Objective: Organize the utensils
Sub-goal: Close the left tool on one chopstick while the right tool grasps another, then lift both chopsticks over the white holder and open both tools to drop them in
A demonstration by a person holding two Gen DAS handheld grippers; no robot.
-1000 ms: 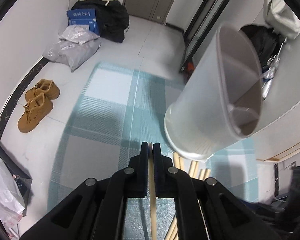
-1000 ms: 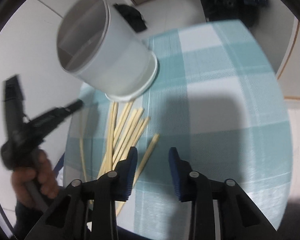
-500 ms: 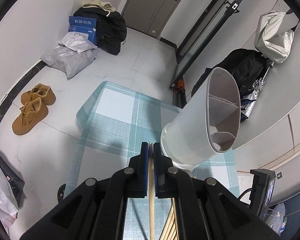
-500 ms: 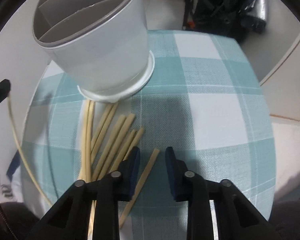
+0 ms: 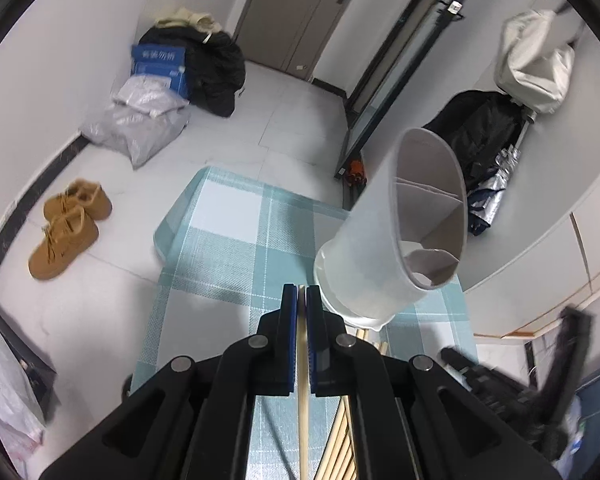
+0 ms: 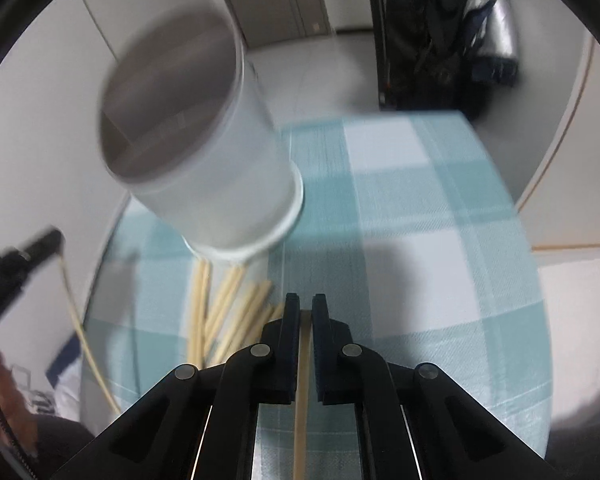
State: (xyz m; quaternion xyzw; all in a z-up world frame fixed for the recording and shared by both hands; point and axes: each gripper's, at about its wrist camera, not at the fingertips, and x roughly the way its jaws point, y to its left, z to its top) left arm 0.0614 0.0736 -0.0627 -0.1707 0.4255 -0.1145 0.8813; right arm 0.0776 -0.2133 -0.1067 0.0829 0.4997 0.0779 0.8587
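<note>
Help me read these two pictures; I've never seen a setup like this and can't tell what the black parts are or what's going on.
No robot here: a person holds a black two-finger tool in each hand, each carrying a fisheye camera that looks along its fingers.

One picture comes from the left tool, shut on a chopstick. The other comes from the right tool, shut on another chopstick.

Below is a table with a teal checked tablecloth. On it stands a white utensil holder with inner dividers, and beside its base lie loose chopsticks. The right picture is blurred.
</note>
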